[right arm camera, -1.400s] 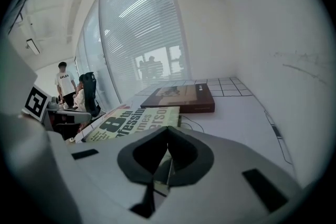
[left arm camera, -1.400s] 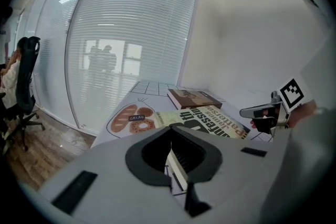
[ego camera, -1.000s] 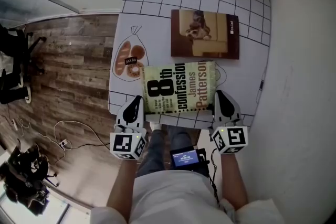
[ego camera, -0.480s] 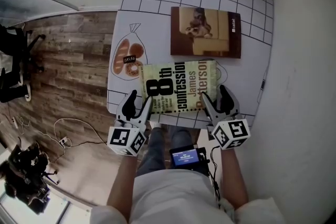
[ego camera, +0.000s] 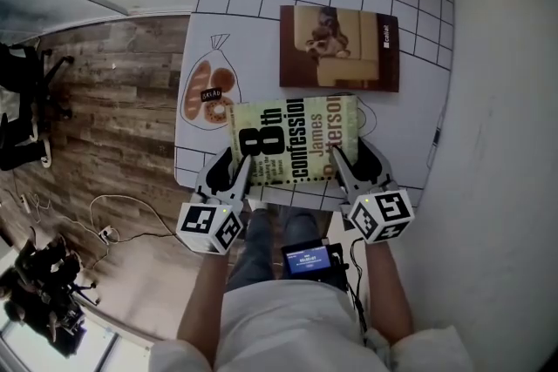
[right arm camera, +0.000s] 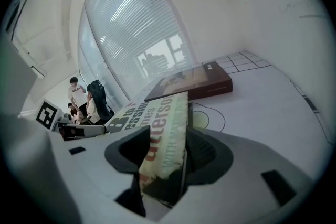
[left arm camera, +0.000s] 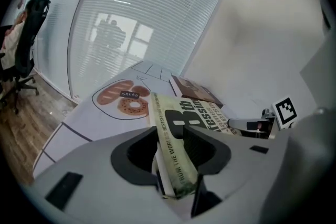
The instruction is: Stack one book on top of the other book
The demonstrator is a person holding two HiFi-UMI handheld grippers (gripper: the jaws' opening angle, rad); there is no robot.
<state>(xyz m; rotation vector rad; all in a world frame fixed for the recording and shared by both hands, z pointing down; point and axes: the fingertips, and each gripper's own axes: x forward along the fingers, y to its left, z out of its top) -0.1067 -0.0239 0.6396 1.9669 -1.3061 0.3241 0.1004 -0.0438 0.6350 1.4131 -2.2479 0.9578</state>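
Observation:
A pale green paperback, "8th Confession" (ego camera: 295, 139), lies at the near edge of the white table (ego camera: 253, 4). Just beyond it lies a brown book with a dog on its cover (ego camera: 340, 48). My left gripper (ego camera: 237, 174) grips the paperback's near left corner and my right gripper (ego camera: 349, 172) its near right corner. Both pairs of jaws have just been closing, with the book between them. In the left gripper view the paperback (left arm camera: 181, 128) sits clamped between the jaws. The right gripper view shows the same book (right arm camera: 163, 128) pinched, with the brown book (right arm camera: 191, 81) behind it.
A bread-bag drawing (ego camera: 207, 96) is printed on the table left of the paperback, and grid lines cover the far part. Wooden floor (ego camera: 105, 100) lies beyond the table's left edge. A white wall (ego camera: 497, 100) runs along the right. The person's knees are under the near edge.
Both grippers were shut just short of the paperback's near edge. They opened wide, slid forward over its near corners and closed on it.

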